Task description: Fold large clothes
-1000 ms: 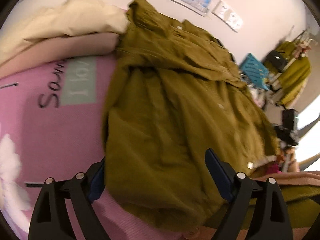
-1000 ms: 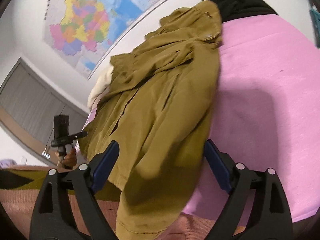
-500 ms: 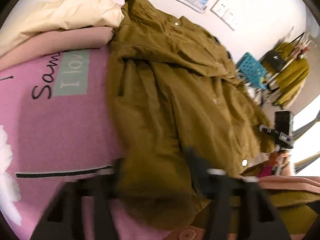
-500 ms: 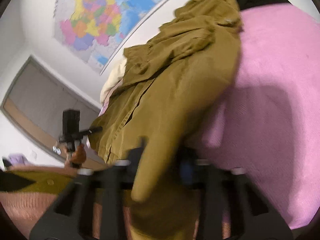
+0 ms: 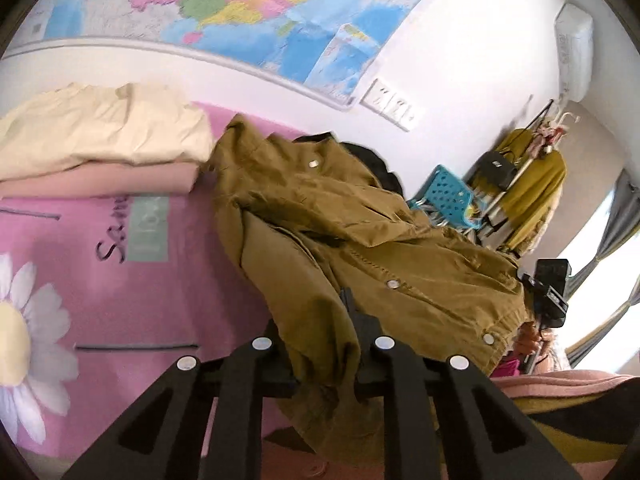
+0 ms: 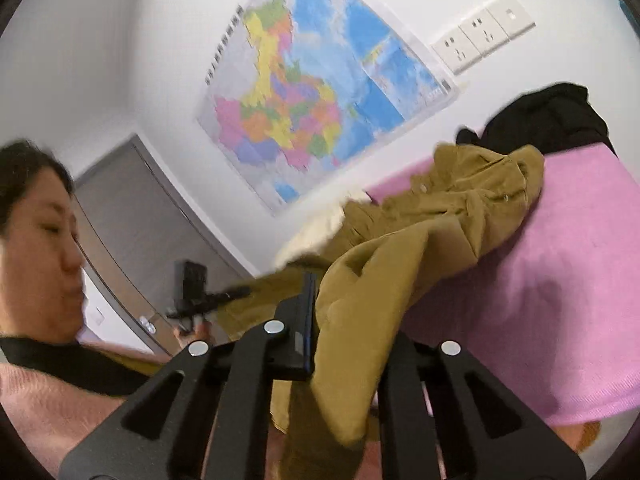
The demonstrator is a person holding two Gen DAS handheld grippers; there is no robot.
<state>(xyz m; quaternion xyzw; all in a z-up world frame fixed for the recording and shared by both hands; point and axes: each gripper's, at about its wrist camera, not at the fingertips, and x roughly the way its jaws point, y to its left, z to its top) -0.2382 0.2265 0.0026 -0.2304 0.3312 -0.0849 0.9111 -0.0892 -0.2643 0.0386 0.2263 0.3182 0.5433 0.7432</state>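
I have both tools clamped on the hem end of the olive-brown cotton jacket with metal snap buttons (image 5: 360, 248). The left gripper (image 5: 320, 340) has just been closing and now pinches a gathered fold of the cloth between its narrow jaws; the right gripper (image 6: 340, 320) has likewise just closed, and the fabric bunches out over its right finger and drapes down past it. Ahead of both tools the rest of the jacket lies crumpled on the pink bedspread with a daisy print (image 5: 80, 280), collar end farthest from me, close to a black garment (image 6: 552, 116) by the wall. To the left of my left tool sits a stack of cream and pale pink folded bedding (image 5: 100, 148). I judge this to be the start of carrying the hem up and over toward the collar. To do it well I would raise both tools evenly, hold them apart enough to keep the hem taut between them, and lay the edge down squarely. The risk is the thick cloth slipping from the shallow right-hand pinch.
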